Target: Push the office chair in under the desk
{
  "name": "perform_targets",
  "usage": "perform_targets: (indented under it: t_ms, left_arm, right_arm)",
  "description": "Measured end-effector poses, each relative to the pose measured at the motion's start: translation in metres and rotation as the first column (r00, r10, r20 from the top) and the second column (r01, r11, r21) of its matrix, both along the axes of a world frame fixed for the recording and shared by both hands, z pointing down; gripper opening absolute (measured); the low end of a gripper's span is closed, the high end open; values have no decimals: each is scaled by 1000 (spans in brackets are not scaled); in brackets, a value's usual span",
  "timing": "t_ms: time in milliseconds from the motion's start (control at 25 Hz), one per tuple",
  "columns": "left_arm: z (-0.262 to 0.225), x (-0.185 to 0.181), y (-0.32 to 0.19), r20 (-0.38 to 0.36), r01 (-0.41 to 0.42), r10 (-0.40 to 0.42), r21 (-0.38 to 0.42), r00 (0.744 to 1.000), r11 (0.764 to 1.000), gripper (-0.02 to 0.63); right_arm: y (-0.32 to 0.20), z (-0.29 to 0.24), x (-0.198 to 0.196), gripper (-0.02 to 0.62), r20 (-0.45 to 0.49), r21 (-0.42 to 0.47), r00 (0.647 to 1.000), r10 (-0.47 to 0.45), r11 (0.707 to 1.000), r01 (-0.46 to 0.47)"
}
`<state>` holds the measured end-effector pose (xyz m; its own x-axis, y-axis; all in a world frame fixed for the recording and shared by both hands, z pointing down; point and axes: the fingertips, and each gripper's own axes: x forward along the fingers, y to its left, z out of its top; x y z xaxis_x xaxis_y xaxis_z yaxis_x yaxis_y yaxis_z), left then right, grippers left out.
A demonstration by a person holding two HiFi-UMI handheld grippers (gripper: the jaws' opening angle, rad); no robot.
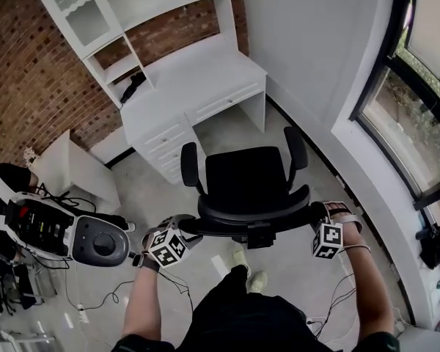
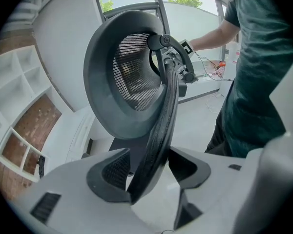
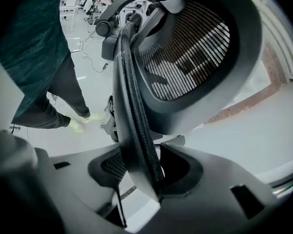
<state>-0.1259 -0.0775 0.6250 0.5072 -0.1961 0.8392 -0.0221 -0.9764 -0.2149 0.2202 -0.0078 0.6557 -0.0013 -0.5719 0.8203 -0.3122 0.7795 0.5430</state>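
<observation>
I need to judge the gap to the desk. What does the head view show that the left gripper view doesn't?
Head view only: the office chair's armrests and the floor between the chair and the desk. Left gripper view only: the backrest rim standing between the left gripper jaws. Both: the backrest, the white desk and the person.

- Red-brown brick wall (image 1: 29,72) at the upper left, meeting a plain white wall (image 1: 308,42).
- Pale grey floor (image 1: 293,270).
- Dark-framed windows (image 1: 418,123) along the right, greenery outside, daylight coming in.
- White boxy unit (image 1: 77,171) against the brick.
</observation>
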Motion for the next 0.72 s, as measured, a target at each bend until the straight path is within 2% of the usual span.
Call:
perform_targets:
  t_ms: [200,360,560,720]
  left_arm:
    - [1,3,-16,-7,0,0,-8,1000,1000,255]
    - [1,5,-24,33,-45,46,-15,998,999,224]
    - [3,5,-39,95,-115,122,-81,988,990,192]
    - [4,11,-51,149,-176,197,-145,969,974,163]
  right_arm:
    - [-15,4,3,178,-3,-14,1000,4,1000,-4]
    - [-30,-2,3,179,-1,-26,1000,8,1000,-8]
    - [-53,1,7,178,-15,-37,1000,-5,999,4]
    - [-74,-1,13,173,-30,-51,999,-17,999,15]
